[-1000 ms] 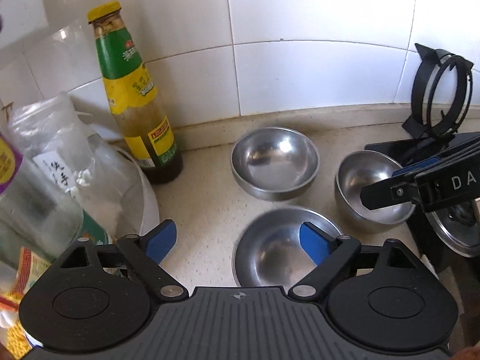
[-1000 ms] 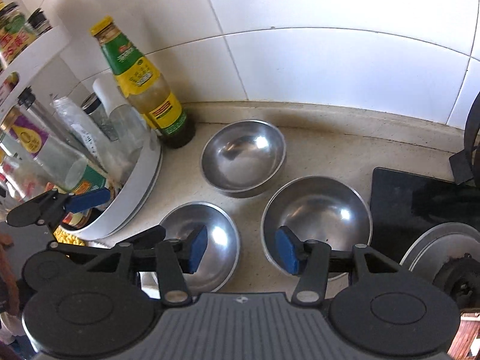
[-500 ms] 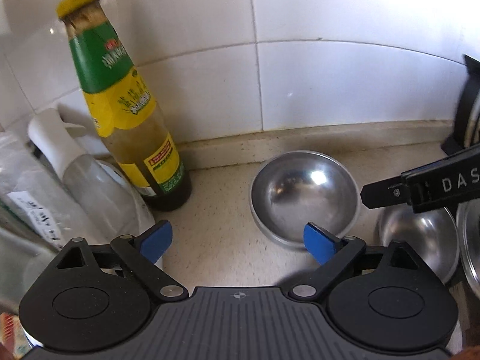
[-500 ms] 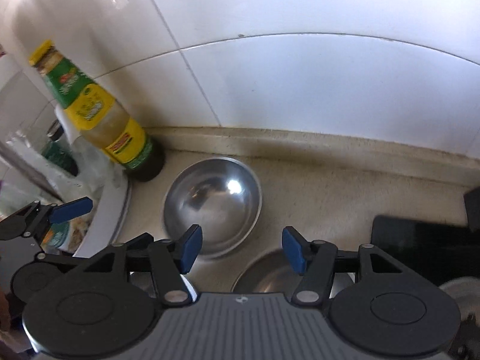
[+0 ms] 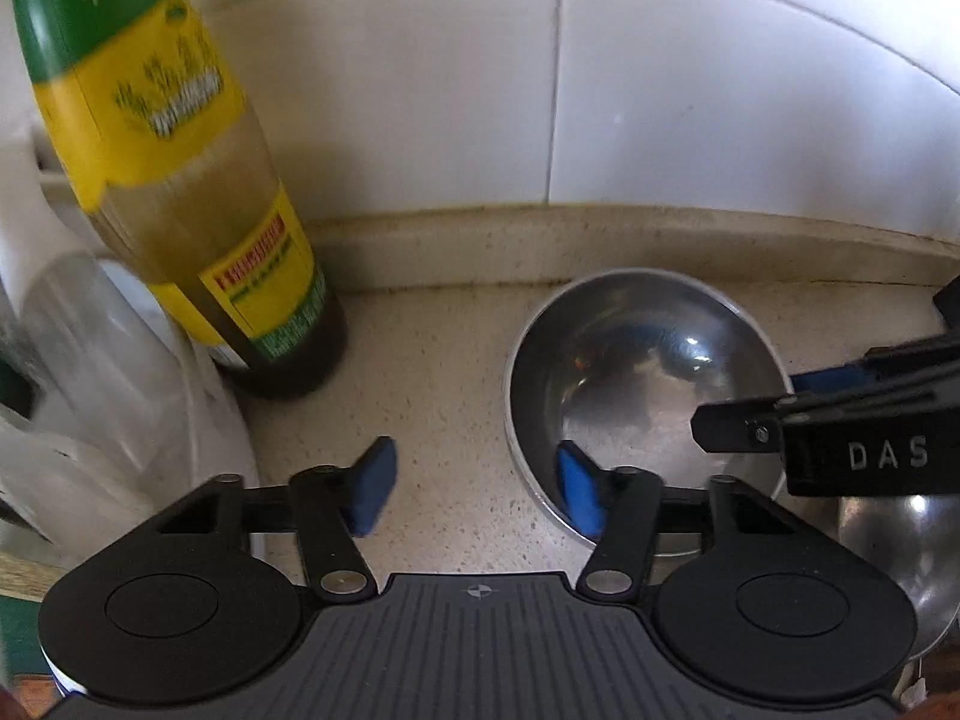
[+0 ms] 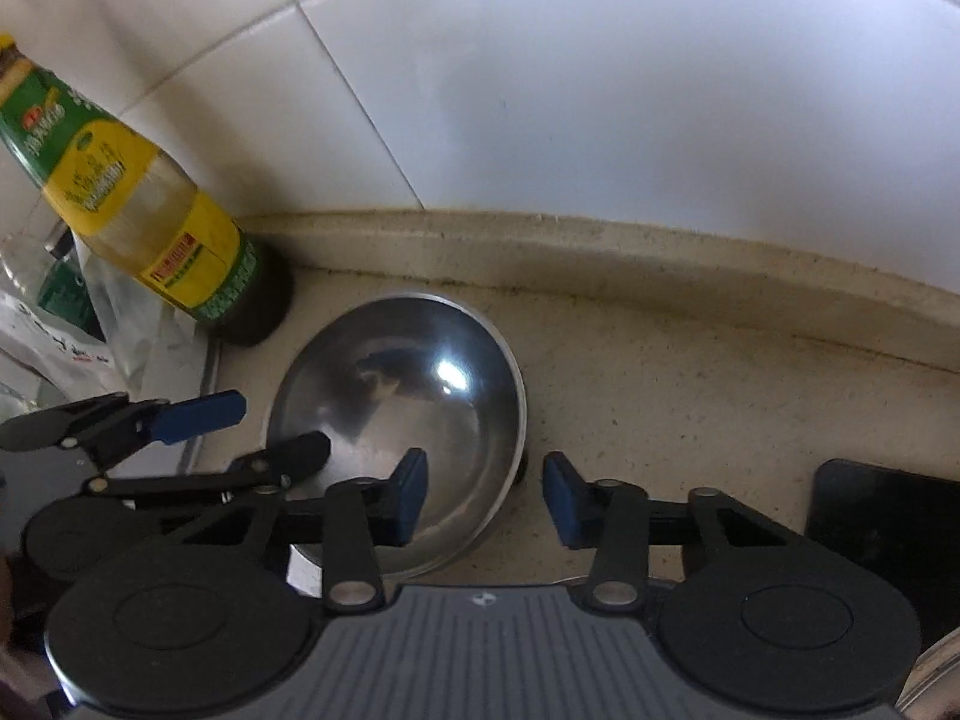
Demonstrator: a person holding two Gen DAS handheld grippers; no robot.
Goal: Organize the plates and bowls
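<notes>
Speckled counter (image 5: 444,360), two steel bowls (image 5: 642,384) (image 5: 888,546), one sauce bottle (image 5: 180,192), left tongs (image 5: 474,492) and right tongs (image 6: 486,504) released.

Pretty clearly a home kitchen, the corner of a counter right by the stove. The wall (image 6: 600,90) is glossy white tile with thin grout lines, and it meets a speckled beige stone countertop (image 5: 444,372) with a little raised lip along the back. There's a big sauce bottle (image 5: 180,180) with a green and yellow label standing against the wall, plus some plastic bags and clear bottles (image 5: 72,330) crammed in next to it. Steel bowls (image 6: 414,396) are sitting out on the counter, and the black edge of a cooktop (image 6: 888,516) pokes in at the right.
</notes>
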